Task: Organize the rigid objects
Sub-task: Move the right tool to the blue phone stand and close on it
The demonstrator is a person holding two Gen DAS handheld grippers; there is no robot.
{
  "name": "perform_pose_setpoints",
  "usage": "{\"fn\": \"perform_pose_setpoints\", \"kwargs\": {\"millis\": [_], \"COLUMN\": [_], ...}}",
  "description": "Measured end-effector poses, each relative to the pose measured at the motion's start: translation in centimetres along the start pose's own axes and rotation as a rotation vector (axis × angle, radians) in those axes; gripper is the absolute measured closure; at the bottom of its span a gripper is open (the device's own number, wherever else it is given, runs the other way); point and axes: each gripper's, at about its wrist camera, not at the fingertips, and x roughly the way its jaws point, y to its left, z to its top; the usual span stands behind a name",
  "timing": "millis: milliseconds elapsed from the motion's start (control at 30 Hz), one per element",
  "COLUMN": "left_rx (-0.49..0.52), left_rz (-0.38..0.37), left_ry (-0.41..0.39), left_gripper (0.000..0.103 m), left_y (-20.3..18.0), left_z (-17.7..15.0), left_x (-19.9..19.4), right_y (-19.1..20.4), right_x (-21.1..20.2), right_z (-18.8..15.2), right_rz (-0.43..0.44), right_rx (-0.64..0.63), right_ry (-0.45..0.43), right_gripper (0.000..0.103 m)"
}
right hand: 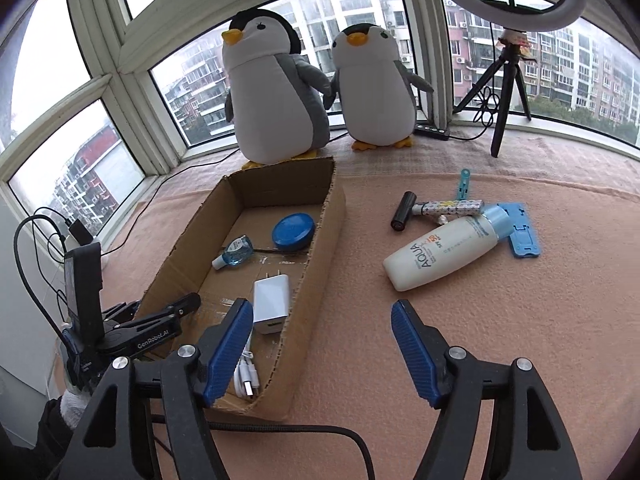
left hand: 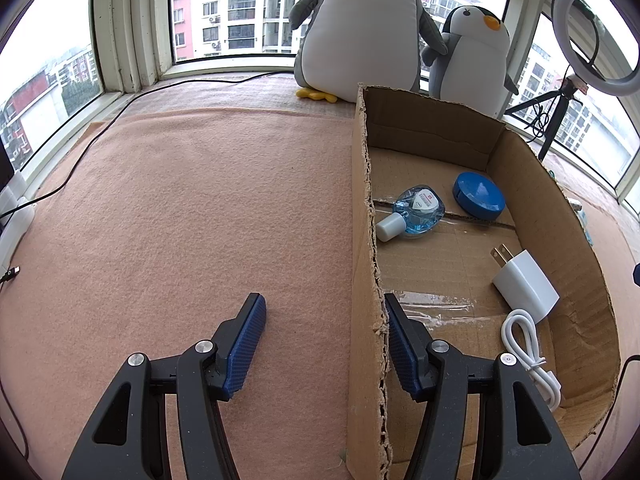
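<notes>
A shallow cardboard box (right hand: 324,232) (left hand: 364,208) lies on the pink cloth. Inside it are a blue round tin (right hand: 293,231) (left hand: 478,196), a small blue bottle (right hand: 236,252) (left hand: 416,214), a white charger (right hand: 270,302) (left hand: 526,286) and a white cable (right hand: 246,380) (left hand: 530,356). My left gripper (left hand: 324,308) is open and straddles the box's left wall, holding nothing. My right gripper (right hand: 322,312) is open over the box's right wall. To the right lie a white AQUA bottle (right hand: 440,254), a black-headed roller (right hand: 436,210), a blue clip (right hand: 464,184) and a blue stand (right hand: 520,232).
Two plush penguins (right hand: 276,92) (right hand: 376,84) stand at the window behind the box. A ring light on a tripod (right hand: 508,64) stands at the back right. Black cables (left hand: 92,136) run along the left edge. A gloved hand (right hand: 76,404) holds the left gripper's body (right hand: 120,328).
</notes>
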Motion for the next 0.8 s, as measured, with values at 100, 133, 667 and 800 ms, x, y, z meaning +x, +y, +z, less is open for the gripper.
{"fn": "perform_pose_setpoints", "kwargs": {"millis": [100, 133, 667, 800], "left_rx": [0.000, 0.000, 0.001, 0.001], "left_rz": [0.000, 0.000, 0.000, 0.000], "left_ry": [0.000, 0.000, 0.000, 0.000], "left_gripper": [0.040, 0.040, 0.040, 0.040], "left_y": [0.0, 0.0, 0.0, 0.0], "left_z": [0.0, 0.0, 0.0, 0.0], "left_x": [0.0, 0.0, 0.0, 0.0], "right_y": [-1.9, -2.5, -10.8, -11.0], "right_x": [-0.2, -0.2, 1.1, 1.7], "right_z": [-0.1, -0.1, 1.7, 2.8], "right_rz": [-0.034, -0.042, -0.113, -0.141], "right_rx": [0.044, 0.058, 0.291, 0.284], "right_ry": [-0.015, -0.015, 0.026, 0.017], "right_gripper": [0.035, 0.035, 0.035, 0.035]}}
